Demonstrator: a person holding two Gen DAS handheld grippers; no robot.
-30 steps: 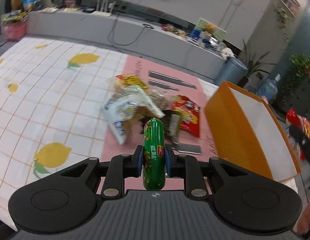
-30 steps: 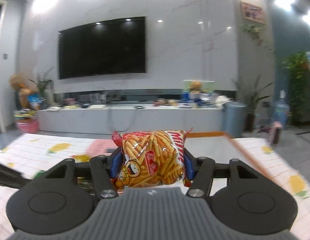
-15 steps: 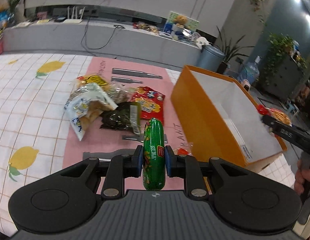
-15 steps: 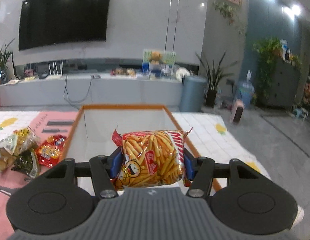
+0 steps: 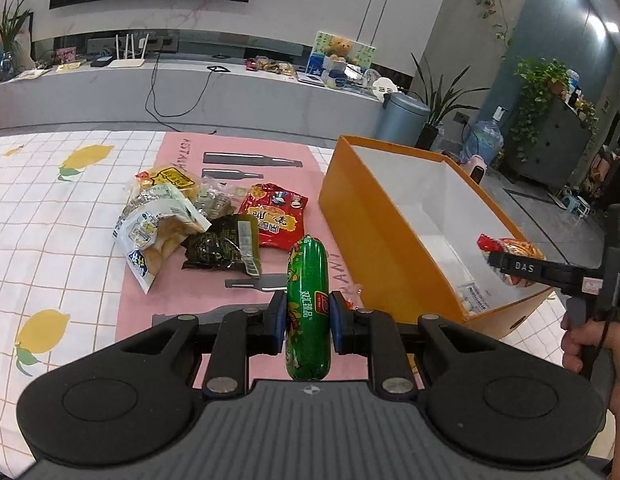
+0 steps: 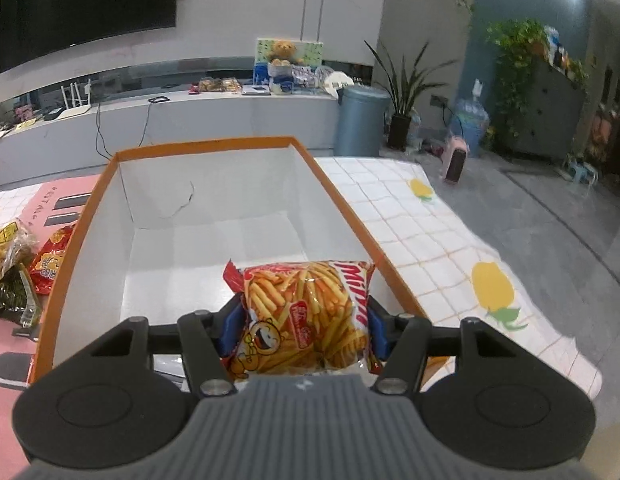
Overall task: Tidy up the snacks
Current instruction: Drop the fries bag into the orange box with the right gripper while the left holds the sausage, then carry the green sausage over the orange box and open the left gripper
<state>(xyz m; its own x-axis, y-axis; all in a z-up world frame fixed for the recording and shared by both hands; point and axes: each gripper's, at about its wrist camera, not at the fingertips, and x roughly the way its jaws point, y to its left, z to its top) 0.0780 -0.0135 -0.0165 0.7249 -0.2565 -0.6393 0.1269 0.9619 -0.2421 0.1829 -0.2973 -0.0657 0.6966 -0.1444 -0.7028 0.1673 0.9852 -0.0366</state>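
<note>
While our left gripper [image 5: 308, 316] pinches a green plastic-wrapped sausage stick [image 5: 308, 304] upright between its blue pads, our right gripper [image 6: 301, 322] squeezes a crinkly red-and-yellow bag of fry-shaped crisps [image 6: 306, 316] by its two sides. We hold the sausage above the pink placemat with grey utensil outlines [image 5: 182, 284], to the left of the orange cardboard box with a white lining [image 5: 373, 216]. We hold the crisps bag over the near end of that box [image 6: 110, 248], above its white floor; in the left wrist view the bag [image 5: 513, 246] shows just over the box's right rim, ahead of the right gripper [image 5: 509, 266].

Farther out on the mat lies a loose heap of packets: a red foil pouch with yellow lettering [image 5: 276, 216], a dark green vacuum pack [image 5: 224, 246], a white-and-blue bag of pale biscuits [image 5: 156, 232] and a yellow-labelled clear bag [image 5: 166, 180] behind it. Under everything is a white checked tablecloth printed with lemons [image 5: 50, 216].
</note>
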